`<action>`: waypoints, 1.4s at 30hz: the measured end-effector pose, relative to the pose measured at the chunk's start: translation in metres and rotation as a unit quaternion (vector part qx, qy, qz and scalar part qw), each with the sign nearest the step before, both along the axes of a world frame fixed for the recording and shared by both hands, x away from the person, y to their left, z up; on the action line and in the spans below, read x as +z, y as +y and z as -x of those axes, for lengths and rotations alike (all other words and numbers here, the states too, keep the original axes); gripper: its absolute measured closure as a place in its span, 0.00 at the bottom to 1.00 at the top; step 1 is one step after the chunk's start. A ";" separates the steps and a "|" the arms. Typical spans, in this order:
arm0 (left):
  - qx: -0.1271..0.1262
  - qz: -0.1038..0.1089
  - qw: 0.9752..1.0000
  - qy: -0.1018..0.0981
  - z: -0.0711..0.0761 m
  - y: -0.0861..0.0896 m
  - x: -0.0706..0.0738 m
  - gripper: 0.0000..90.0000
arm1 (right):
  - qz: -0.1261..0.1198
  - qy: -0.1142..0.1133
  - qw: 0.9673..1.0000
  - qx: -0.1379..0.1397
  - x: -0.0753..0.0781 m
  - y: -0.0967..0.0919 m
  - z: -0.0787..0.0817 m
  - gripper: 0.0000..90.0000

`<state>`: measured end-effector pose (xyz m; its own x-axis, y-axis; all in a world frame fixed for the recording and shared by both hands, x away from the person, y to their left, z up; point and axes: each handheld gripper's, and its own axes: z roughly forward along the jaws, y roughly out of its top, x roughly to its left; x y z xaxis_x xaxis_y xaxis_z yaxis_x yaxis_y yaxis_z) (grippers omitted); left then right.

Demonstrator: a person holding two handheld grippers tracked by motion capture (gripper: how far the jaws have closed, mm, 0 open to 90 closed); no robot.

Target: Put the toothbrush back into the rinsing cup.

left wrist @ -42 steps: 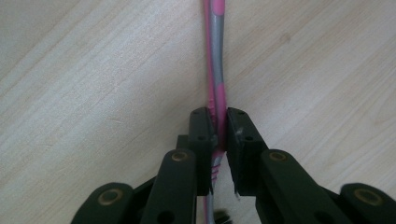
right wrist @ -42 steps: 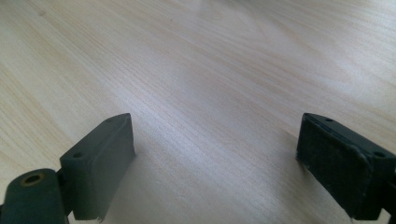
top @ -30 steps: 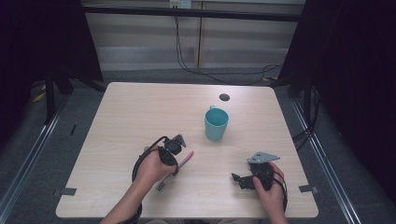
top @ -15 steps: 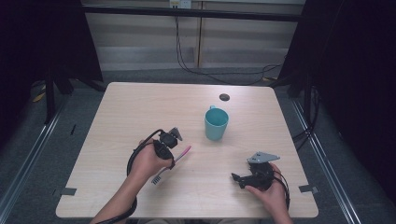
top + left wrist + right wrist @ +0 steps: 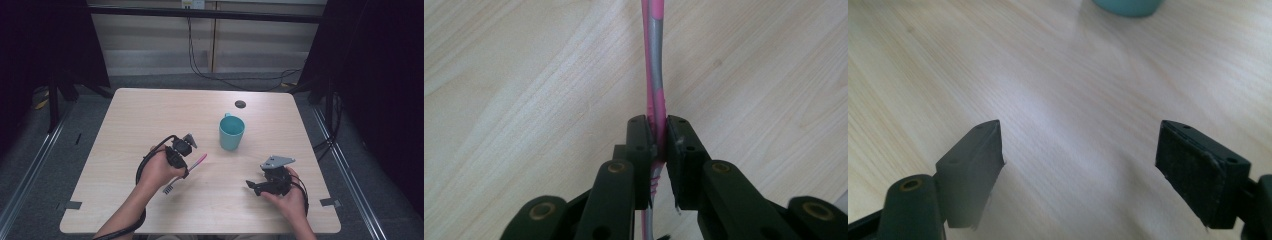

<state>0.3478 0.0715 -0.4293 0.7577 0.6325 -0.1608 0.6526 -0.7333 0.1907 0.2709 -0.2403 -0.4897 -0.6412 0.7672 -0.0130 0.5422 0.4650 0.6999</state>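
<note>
Left gripper view: left tool clamped on slim pink-and-grey plastic toothbrush; right tool wide, empty.

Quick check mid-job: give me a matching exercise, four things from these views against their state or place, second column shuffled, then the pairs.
Things:
1. left gripper
2. right gripper
3. teal mug
4. toothbrush

States or places:
A. upright on the table, nothing holding it
B. jaws apart, nothing between them
C. pink and grey, clamped partway along its handle
D. jaws closed on a thin handle

Pairs: 1-D, 2-B, 3-A, 4-C
</note>
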 end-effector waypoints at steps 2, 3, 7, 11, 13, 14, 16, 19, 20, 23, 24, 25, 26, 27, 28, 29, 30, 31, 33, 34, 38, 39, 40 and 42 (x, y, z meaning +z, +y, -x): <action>-0.003 -0.001 1.000 0.000 0.000 -0.001 0.001 0.90 | -0.004 -0.003 1.000 0.011 0.005 0.004 -0.004 0.21; -0.002 0.002 1.000 0.002 0.000 -0.002 0.001 0.90 | -0.003 -0.009 1.000 0.017 0.006 0.005 -0.006 0.21; -0.011 0.003 1.000 0.003 -0.001 -0.004 0.003 0.90 | 0.010 -0.020 0.998 0.051 0.015 0.016 -0.011 0.23; -0.021 0.005 1.000 0.004 -0.002 -0.007 0.008 0.90 | 0.037 -0.034 0.995 0.082 0.022 0.028 -0.015 0.24; -0.026 0.003 1.000 0.000 -0.002 -0.008 0.011 0.90 | 0.046 -0.038 0.994 0.092 0.025 0.032 -0.017 0.24; -0.024 0.006 1.000 0.002 -0.002 -0.010 0.012 0.90 | 0.048 -0.039 0.994 0.094 0.025 0.034 -0.018 0.24; -0.034 0.007 0.999 0.003 -0.003 -0.010 0.015 0.90 | 0.048 -0.044 0.993 0.101 0.026 0.036 -0.020 0.25; -0.040 0.009 0.999 0.001 -0.003 -0.013 0.017 0.90 | 0.045 -0.041 0.993 0.105 0.028 0.037 -0.023 0.25; -0.041 0.010 0.999 0.004 -0.003 -0.015 0.018 0.90 | 0.044 -0.042 0.993 0.105 0.028 0.038 -0.024 0.26; -0.047 0.008 0.999 0.000 -0.002 -0.019 0.018 0.90 | 0.050 -0.049 0.991 0.112 0.030 0.040 -0.026 0.26; -0.053 0.008 0.999 -0.001 -0.002 -0.020 0.019 0.90 | 0.053 -0.049 0.991 0.113 0.031 0.041 -0.027 0.26; -0.052 0.009 0.999 -0.001 -0.002 -0.022 0.019 0.90 | 0.055 -0.049 0.991 0.114 0.031 0.042 -0.027 0.26; -0.056 0.010 0.998 0.000 -0.002 -0.022 0.019 0.90 | 0.054 -0.048 0.991 0.116 0.032 0.042 -0.028 0.26; -0.054 0.013 0.998 -0.001 -0.002 -0.023 0.020 0.90 | 0.054 -0.049 0.991 0.116 0.033 0.043 -0.028 0.26; -0.057 0.013 0.998 0.002 -0.003 -0.024 0.020 0.90 | 0.054 -0.049 0.990 0.117 0.033 0.043 -0.029 0.26; -0.058 0.020 0.998 0.006 -0.003 -0.025 0.019 0.90 | 0.057 -0.050 0.990 0.118 0.034 0.044 -0.029 0.26; -0.068 0.020 0.997 0.007 -0.003 -0.026 0.020 0.90 | 0.056 -0.052 0.990 0.119 0.034 0.044 -0.029 0.26; -0.074 0.024 0.997 0.003 -0.003 -0.027 0.020 0.90 | 0.056 -0.052 0.990 0.121 0.034 0.045 -0.030 0.26; -0.076 0.024 0.997 0.005 -0.003 -0.029 0.020 0.90 | 0.060 -0.055 0.989 0.123 0.036 0.046 -0.030 0.26; -0.081 0.022 0.996 0.001 -0.003 -0.030 0.021 0.90 | 0.062 -0.055 0.989 0.124 0.037 0.047 -0.030 0.25; -0.089 0.021 0.996 -0.002 -0.003 -0.035 0.023 0.90 | 0.065 -0.061 0.987 0.131 0.041 0.049 -0.032 0.25; -0.092 0.019 0.996 -0.003 -0.003 -0.036 0.024 0.90 | 0.068 -0.060 0.987 0.130 0.042 0.049 -0.032 0.25; -0.094 0.023 0.995 -0.003 -0.003 -0.037 0.025 0.90 | 0.064 -0.058 0.988 0.131 0.043 0.049 -0.033 0.25; -0.104 0.023 0.994 -0.005 -0.003 -0.040 0.026 0.90 | 0.058 -0.056 0.988 0.131 0.045 0.050 -0.033 0.25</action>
<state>0.3503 0.0319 -0.4028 0.8727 0.4545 -0.1784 0.4863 -0.8421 0.2331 0.3041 -0.1908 -0.4446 -0.8067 0.5648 -0.1736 0.3148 0.6595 0.6826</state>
